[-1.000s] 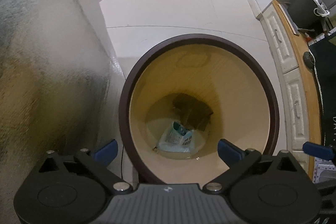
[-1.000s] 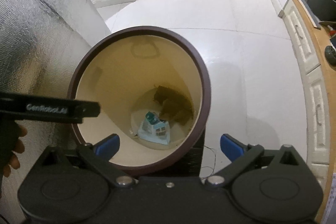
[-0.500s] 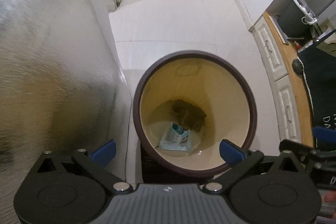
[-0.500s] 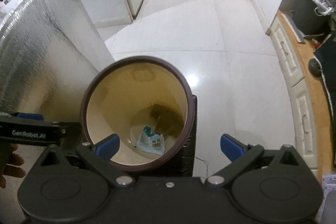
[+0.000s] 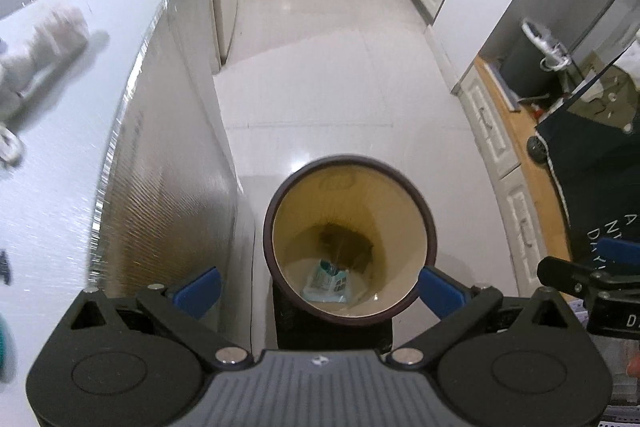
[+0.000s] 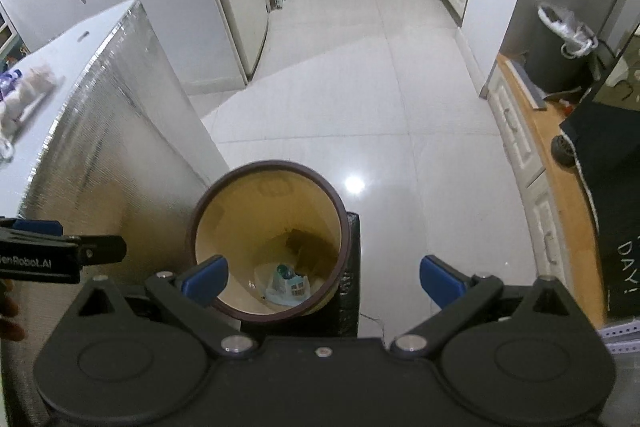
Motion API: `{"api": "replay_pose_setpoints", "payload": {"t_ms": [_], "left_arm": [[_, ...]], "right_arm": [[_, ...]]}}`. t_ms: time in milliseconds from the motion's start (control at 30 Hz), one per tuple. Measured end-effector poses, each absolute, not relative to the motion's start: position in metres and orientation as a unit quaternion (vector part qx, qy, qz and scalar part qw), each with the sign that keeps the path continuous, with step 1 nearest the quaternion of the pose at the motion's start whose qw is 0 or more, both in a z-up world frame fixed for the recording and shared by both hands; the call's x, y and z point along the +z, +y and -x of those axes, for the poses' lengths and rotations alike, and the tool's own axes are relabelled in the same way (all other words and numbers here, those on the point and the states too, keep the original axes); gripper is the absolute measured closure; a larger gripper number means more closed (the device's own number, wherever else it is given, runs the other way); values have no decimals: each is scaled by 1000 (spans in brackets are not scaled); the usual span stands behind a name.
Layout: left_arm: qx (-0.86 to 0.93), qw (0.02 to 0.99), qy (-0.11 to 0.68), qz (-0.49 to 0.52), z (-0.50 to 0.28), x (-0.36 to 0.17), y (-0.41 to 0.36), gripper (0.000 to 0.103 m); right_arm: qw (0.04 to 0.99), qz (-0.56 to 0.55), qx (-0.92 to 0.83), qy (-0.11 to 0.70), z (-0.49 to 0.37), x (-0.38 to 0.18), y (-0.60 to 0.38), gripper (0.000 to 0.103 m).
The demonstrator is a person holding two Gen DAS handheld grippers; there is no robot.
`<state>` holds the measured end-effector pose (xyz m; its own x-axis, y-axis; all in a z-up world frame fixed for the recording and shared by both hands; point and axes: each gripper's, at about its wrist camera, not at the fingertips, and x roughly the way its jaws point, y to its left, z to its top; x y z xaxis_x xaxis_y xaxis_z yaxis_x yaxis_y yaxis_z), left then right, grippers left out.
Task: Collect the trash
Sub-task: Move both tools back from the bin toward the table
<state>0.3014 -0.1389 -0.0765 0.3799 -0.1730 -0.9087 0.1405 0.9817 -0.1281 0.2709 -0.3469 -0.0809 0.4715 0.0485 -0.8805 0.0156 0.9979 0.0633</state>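
Observation:
A round bin with a dark brown rim (image 5: 349, 163) (image 6: 269, 166) and cream inside stands on the white floor below both grippers. At its bottom lie a pale blue packet (image 5: 326, 281) (image 6: 290, 287) and a dark brown scrap (image 5: 346, 241) (image 6: 310, 241). My left gripper (image 5: 318, 291) hangs high above the bin, open, nothing between its blue pads. My right gripper (image 6: 323, 281) is open too, empty, over the bin's right side. The other gripper shows at each view's edge. On the table top at left lies a crumpled white tissue (image 5: 44, 43) (image 6: 24, 93).
A foil-covered table side (image 5: 168, 167) (image 6: 104, 155) rises just left of the bin. White drawers and a wooden counter (image 5: 516, 131) run along the right, with a dark cloth (image 6: 608, 163) and a lined grey bin (image 6: 560, 47). A fridge (image 6: 236, 7) stands at the back left, bare floor beyond.
Both grippers have risen well above the bin, which looks much smaller now. The table top and hallway have come into view. Both stay open and empty.

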Motion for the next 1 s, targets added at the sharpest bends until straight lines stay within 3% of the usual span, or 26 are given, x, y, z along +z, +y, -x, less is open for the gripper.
{"api": "replay_pose_setpoints", "payload": {"t_ms": [433,1000], "left_arm": [[-90,861,500,28,-267,3,-100,0],[-14,897,436,78,-222,74,-2,0]], "right_arm": [[884,-22,28,466,-251,0,-327,0],[906,28,133,401,-246,62,-232,0]]}}
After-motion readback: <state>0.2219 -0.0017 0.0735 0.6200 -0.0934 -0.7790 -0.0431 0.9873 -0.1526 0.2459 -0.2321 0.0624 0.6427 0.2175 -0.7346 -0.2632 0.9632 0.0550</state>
